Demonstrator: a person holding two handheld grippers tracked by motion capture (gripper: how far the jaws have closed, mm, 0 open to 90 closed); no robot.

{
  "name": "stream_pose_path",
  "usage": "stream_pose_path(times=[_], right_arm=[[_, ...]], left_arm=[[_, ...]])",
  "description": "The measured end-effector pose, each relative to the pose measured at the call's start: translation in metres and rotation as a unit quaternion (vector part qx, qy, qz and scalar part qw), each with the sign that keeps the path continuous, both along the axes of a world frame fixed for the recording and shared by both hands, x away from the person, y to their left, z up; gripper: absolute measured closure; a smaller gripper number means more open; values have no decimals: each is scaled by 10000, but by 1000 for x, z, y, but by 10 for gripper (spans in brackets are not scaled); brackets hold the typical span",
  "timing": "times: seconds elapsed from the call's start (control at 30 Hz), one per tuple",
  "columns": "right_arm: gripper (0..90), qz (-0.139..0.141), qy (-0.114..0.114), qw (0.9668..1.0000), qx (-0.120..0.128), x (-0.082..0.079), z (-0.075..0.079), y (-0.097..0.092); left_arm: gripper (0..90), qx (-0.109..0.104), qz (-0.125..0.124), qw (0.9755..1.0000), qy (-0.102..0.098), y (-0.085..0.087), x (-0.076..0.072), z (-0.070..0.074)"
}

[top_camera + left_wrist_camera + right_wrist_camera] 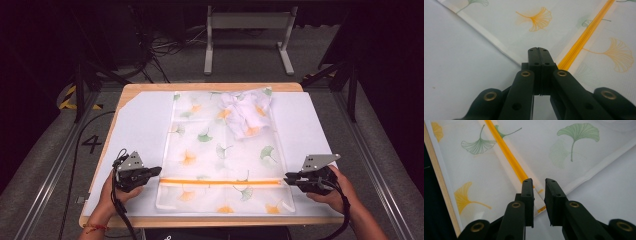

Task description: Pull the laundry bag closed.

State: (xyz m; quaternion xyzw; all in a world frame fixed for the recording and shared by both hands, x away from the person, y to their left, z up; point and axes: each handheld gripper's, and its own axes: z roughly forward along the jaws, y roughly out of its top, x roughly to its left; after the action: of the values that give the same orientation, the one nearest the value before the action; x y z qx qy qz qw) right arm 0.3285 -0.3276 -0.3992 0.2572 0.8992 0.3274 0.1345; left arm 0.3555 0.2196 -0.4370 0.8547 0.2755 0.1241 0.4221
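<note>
A sheer mesh bag (220,150) printed with ginkgo leaves lies flat on the table, and an orange zipper (220,182) runs across it near the front. A crumpled white garment (247,112) sits inside at its far right corner. My left gripper (159,171) lies at the bag's left edge, just by the zipper's end. In the left gripper view that gripper (539,50) has its jaws pressed together over the bag's hem beside the zipper (586,35). My right gripper (287,177) is at the zipper's right end. There its jaws (539,182) stand slightly apart above the zipper (506,152), gripping nothing.
A white sheet (140,125) covers the wooden table (150,86) under the bag. Beyond the table, a grey metal stand (247,30) and loose cables lie on the dark floor. A hand holds each gripper near the table's front edge.
</note>
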Motion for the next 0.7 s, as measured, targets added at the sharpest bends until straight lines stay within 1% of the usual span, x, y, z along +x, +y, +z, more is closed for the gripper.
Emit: stream_pose_path(times=[0.07,0.1,0.13,0.17,0.2,0.27,0.3,0.33,0.4,0.47,0.53,0.57,0.7], right_arm=[[740,-77,-88,9999,53,0,1,-2],[720,-100,-132,9998,68,0,1,-2],[717,-156,-210,9996,66,0,2,-3],[715,-169,-240,9995,70,0,2,-4],[697,-194,-291,9994,76,0,2,-5],[687,-285,-449,9985,102,-1,3,-7],[681,-315,-445,9984,127,-1,3,-8],[662,-333,-492,9982,126,-1,3,-9],[642,-433,-620,9970,161,-1,3,-12],[613,-509,-663,9963,185,-1,3,-14],[596,-554,-755,9955,134,0,1,-16],[576,-570,-840,9948,110,-1,0,-17],[525,-663,-966,9930,173,-1,-2,-21]], left_arm=[[900,-26,48,10000,-73,3,-2,2],[900,-40,90,9999,-99,5,-3,3],[900,-63,106,9998,-128,6,-3,4],[900,-71,139,9997,-184,9,-5,5],[863,-84,174,9996,-219,11,-5,5],[853,-147,206,9993,-288,16,-8,6],[853,-131,220,9991,-332,19,-9,6],[848,-142,297,9987,-382,22,-10,7],[821,-197,371,9983,-401,29,-13,7],[809,-223,470,9977,-429,36,-15,8],[773,-240,564,9971,-453,43,-18,8],[771,-233,586,9969,-467,45,-18,8],[703,-143,710,9962,-474,52,-23,7]])
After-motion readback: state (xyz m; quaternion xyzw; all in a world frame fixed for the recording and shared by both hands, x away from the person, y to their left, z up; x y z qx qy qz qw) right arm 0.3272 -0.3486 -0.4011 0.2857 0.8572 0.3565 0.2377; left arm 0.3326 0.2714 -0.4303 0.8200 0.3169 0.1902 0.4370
